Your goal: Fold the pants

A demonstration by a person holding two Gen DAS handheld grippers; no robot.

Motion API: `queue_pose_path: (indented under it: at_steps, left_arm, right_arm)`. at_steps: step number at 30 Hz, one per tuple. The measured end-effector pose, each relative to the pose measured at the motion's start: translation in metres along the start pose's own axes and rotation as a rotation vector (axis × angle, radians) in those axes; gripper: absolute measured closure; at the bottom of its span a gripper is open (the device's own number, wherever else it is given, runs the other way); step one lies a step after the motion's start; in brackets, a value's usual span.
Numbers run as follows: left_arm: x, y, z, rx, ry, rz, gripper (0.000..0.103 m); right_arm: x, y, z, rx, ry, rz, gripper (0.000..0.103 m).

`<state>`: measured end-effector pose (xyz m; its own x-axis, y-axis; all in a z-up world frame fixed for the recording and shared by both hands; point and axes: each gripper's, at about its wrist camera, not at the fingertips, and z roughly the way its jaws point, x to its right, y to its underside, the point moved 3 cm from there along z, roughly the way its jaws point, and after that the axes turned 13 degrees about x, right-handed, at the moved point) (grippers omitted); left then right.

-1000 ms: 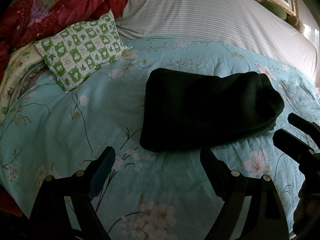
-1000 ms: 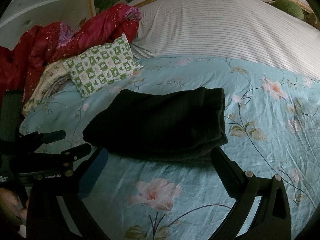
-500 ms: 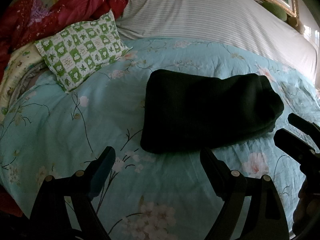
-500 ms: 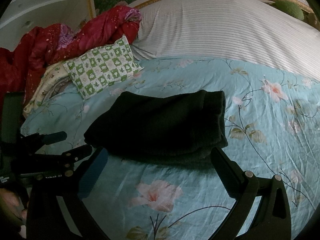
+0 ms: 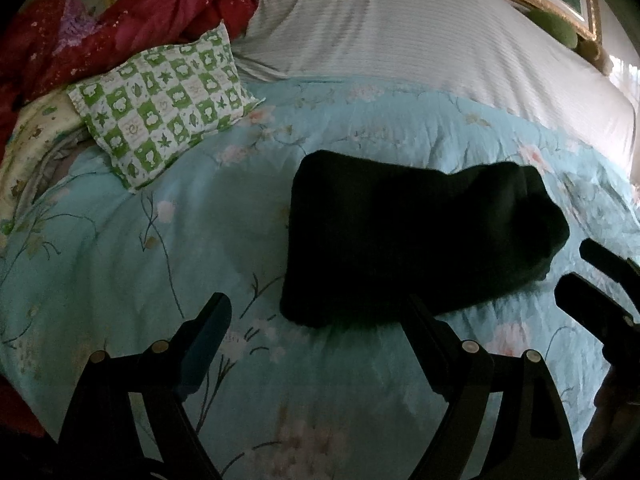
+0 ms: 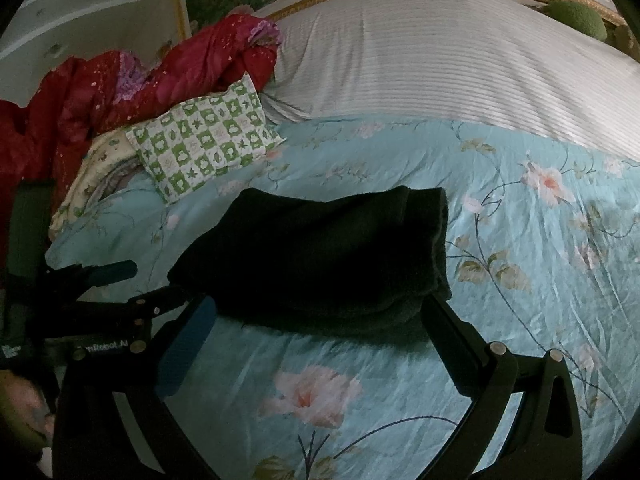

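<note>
Lying folded into a compact dark block, the pants (image 5: 416, 240) sit on the floral turquoise quilt (image 5: 160, 264), and almost nothing about them differs from a second ago: the same thick stacked edge faces the cameras, and the same rounded fold sits at 3 o'clock in the left wrist view. The only change is a slight shift of both views, with the bundle appearing a touch higher in frame than before, which reads as the grippers easing back rather than going in again. The left gripper (image 5: 316, 324) hovers just short of the bundle's near edge at 6 o'clock with its fingers spread wide and holding nothing; the right gripper (image 6: 316, 312) does the same from its side, fingers wide and empty, its tips close to the fabric's front edge, though contact cannot be told. Each gripper shows in the other's view, at 3 o'clock and at 9 o'clock. This suggests the fold is finished, or needs only a last tidy. Farther out, a green checked pillow (image 5: 164, 100) lies at 10 o'clock, a red jacket (image 5: 132, 28) is heaped behind it, and a striped sheet (image 5: 420, 40) covers the bed toward 12 o'clock.
</note>
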<state>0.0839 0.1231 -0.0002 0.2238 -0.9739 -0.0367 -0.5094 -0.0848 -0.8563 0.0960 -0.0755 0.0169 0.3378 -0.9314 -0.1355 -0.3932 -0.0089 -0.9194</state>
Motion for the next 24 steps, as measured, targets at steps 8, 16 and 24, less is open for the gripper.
queue_pose_path:
  at_steps: [8, 16, 24]
  left_arm:
    - [0.0033, -0.0042, 0.0051, -0.011, 0.007, 0.004, 0.018]
    - [0.0013, -0.0042, 0.0065, -0.014, 0.008, 0.002, 0.018]
    - [0.0007, -0.0055, 0.0045, -0.007, 0.004, 0.008, 0.018]
  right_arm:
    - [0.0072, -0.0023, -0.0002, 0.003, 0.014, 0.026, 0.001]
    - [0.0097, -0.0025, 0.0007, 0.002, 0.014, 0.031, 0.001]
    - [0.0086, -0.0024, 0.0005, 0.003, 0.012, 0.034, 0.001]
